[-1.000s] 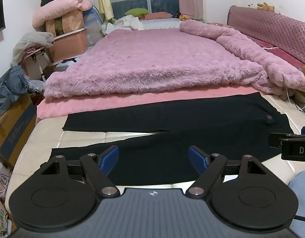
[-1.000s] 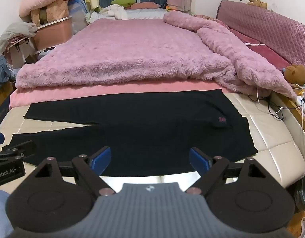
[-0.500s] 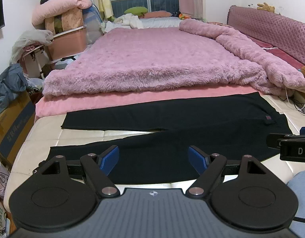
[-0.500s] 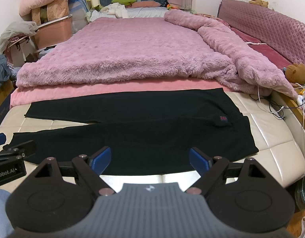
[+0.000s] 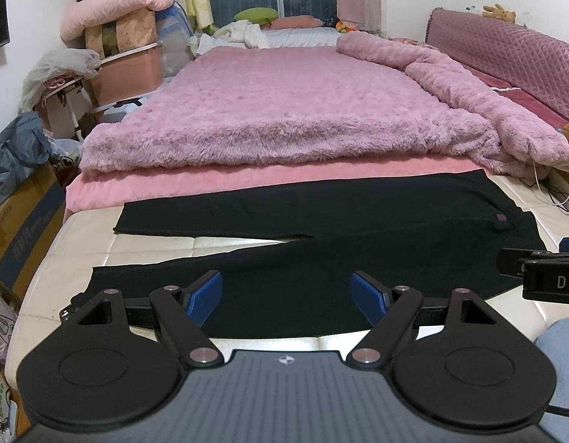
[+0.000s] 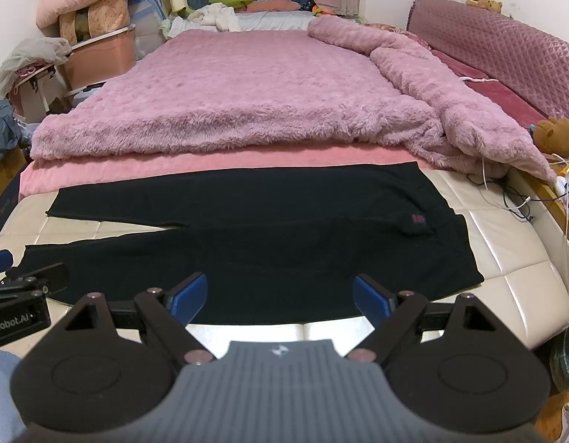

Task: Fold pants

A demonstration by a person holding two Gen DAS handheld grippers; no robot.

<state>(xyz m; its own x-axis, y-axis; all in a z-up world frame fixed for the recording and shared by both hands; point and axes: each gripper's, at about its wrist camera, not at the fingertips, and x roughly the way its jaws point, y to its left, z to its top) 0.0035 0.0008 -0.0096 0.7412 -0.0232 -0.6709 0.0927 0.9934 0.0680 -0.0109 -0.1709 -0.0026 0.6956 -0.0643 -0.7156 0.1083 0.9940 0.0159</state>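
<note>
Black pants (image 5: 321, 236) (image 6: 269, 236) lie flat across the cream mattress (image 5: 144, 249) at the bed's near end, waistband to the right, both legs running left with a narrow gap between them. A small red label (image 6: 417, 219) marks the waist area. My left gripper (image 5: 286, 297) hovers open above the near leg, blue pads wide apart and empty. My right gripper (image 6: 279, 295) is open too, above the near edge of the pants toward the waist. Each gripper shows at the edge of the other's view.
A fluffy pink blanket (image 5: 292, 110) covers the bed beyond the pants, over a pink sheet (image 5: 210, 184). Boxes, bags and stacked bedding (image 5: 114, 37) crowd the left side. Cables (image 6: 513, 199) and a brown teddy (image 6: 556, 136) lie at the right; a quilted headboard (image 6: 513, 48) runs along it.
Both grippers have drawn slightly back and up, so the pants sit a little lower and farther in view. The pants have not moved.
</note>
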